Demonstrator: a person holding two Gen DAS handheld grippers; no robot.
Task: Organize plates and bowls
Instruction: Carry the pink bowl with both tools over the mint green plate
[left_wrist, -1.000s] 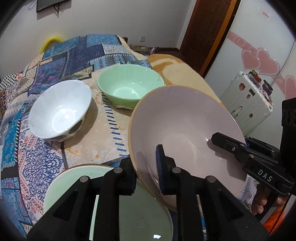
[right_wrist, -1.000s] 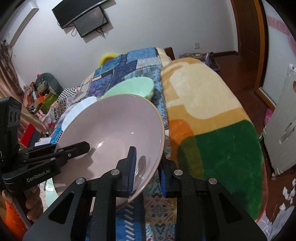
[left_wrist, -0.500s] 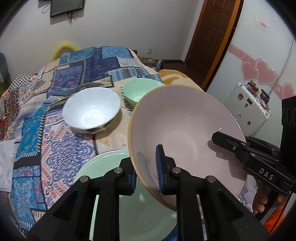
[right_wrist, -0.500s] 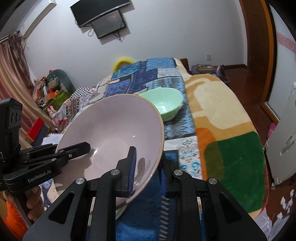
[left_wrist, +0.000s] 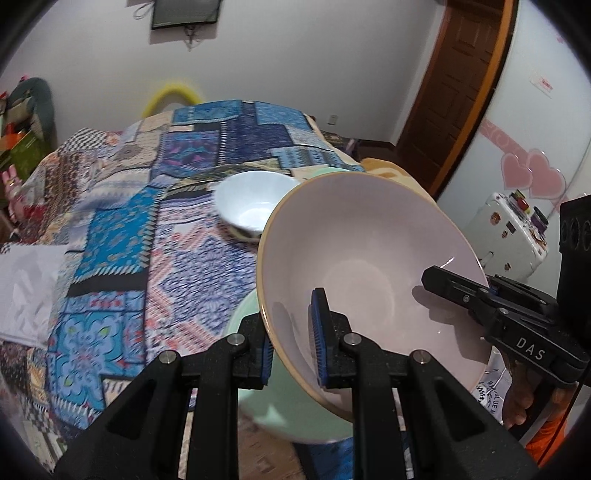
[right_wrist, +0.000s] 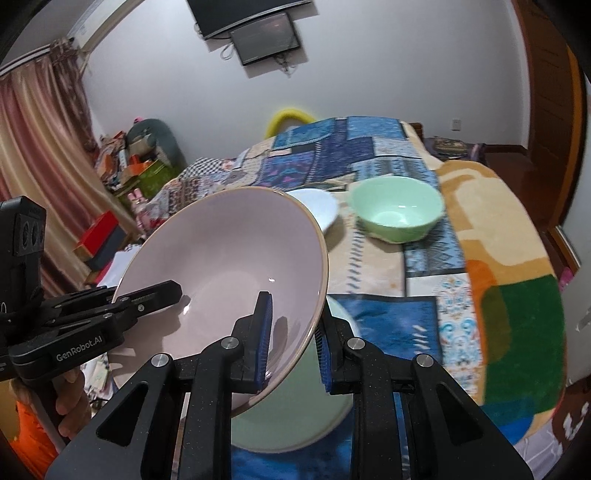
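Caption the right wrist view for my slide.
Both grippers' fingers clamp a large pink ceramic plate above a pale green plate.

A wide pale pink bowl (left_wrist: 369, 266) with a tan rim is hanging tilted above the bed, its rim pinched on two opposite sides. Directly beneath it a pale green plate (right_wrist: 295, 417) is lying flat on the patchwork quilt. Farther back, a white bowl (left_wrist: 255, 203) and a mint green bowl (right_wrist: 397, 214) are sitting upright side by side.
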